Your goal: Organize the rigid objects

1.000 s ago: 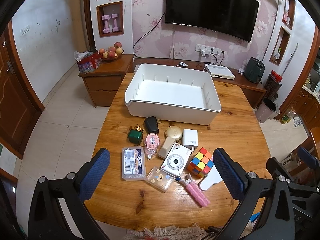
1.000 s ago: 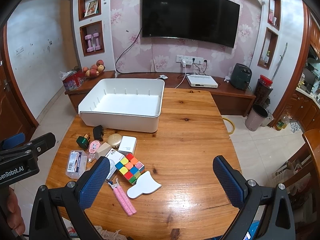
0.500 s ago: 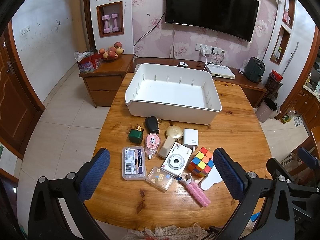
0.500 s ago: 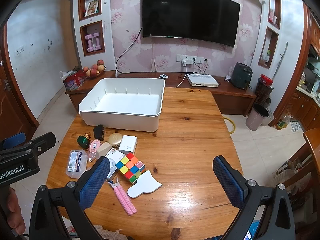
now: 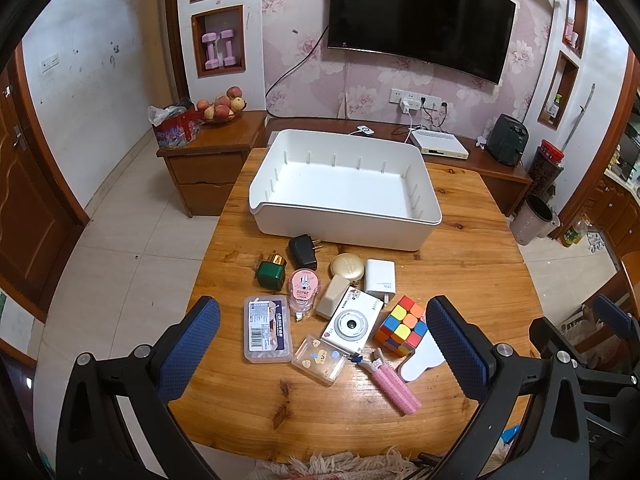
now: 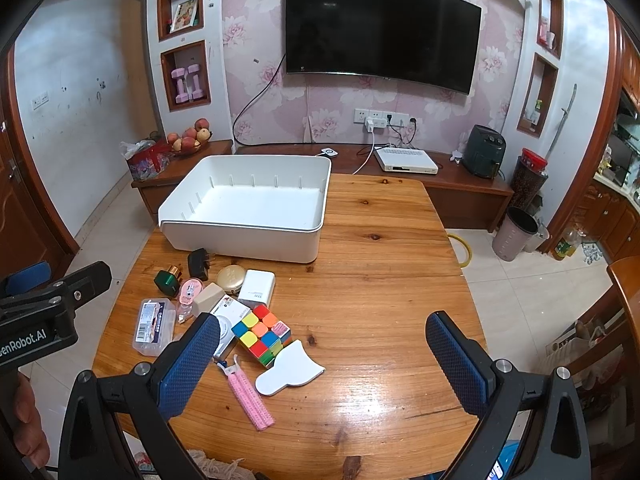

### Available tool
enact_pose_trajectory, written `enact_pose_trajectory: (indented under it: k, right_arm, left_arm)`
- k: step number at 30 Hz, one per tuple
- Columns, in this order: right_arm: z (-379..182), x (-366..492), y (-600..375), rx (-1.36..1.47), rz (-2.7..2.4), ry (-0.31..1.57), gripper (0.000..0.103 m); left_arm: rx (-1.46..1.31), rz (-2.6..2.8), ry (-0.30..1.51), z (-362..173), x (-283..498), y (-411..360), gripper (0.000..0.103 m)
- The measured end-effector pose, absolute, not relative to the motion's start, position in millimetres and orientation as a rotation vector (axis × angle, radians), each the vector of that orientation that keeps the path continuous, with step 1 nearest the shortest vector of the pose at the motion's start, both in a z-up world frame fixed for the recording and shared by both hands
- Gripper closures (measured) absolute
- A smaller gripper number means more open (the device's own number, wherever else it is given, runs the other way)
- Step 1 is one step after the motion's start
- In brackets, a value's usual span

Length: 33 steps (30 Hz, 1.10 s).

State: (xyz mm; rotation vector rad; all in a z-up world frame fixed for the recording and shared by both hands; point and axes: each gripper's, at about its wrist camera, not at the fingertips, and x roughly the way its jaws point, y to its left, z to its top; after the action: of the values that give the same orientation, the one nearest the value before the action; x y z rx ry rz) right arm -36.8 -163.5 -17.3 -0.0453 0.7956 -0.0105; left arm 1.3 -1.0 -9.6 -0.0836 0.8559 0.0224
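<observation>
White bin [image 5: 344,204] sits far on wooden bench [image 6: 384,280], small items clustered near. Left gripper [image 5: 320,348] and right gripper [image 6: 320,364] hover released, grasping nothing.

A wooden table [image 5: 460,264] carries everything. At its far left stands a white bin [image 5: 344,188]. Near of it lies a cluster: a black plug [image 5: 303,251], a green bottle [image 5: 270,273], a gold compact [image 5: 347,266], a white charger [image 5: 380,277], a pink tape dispenser [image 5: 304,288], a white camera [image 5: 351,324], a colour cube [image 5: 401,325], two clear cases [image 5: 267,329], a pink tool [image 5: 394,384] and a white scraper [image 6: 289,370]. The table's right half is bare wood.
</observation>
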Motion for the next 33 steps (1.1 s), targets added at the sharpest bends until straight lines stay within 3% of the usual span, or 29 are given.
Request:
enact_pose_trajectory:
  k: [33]
  right_arm:
    - [-4.0, -34.6, -160.9, -0.075, 0.021, 0.746, 0.0]
  left_arm:
    - [-0.055, -0.001, 0.859, 4.2, 3.5, -1.1, 0.001]
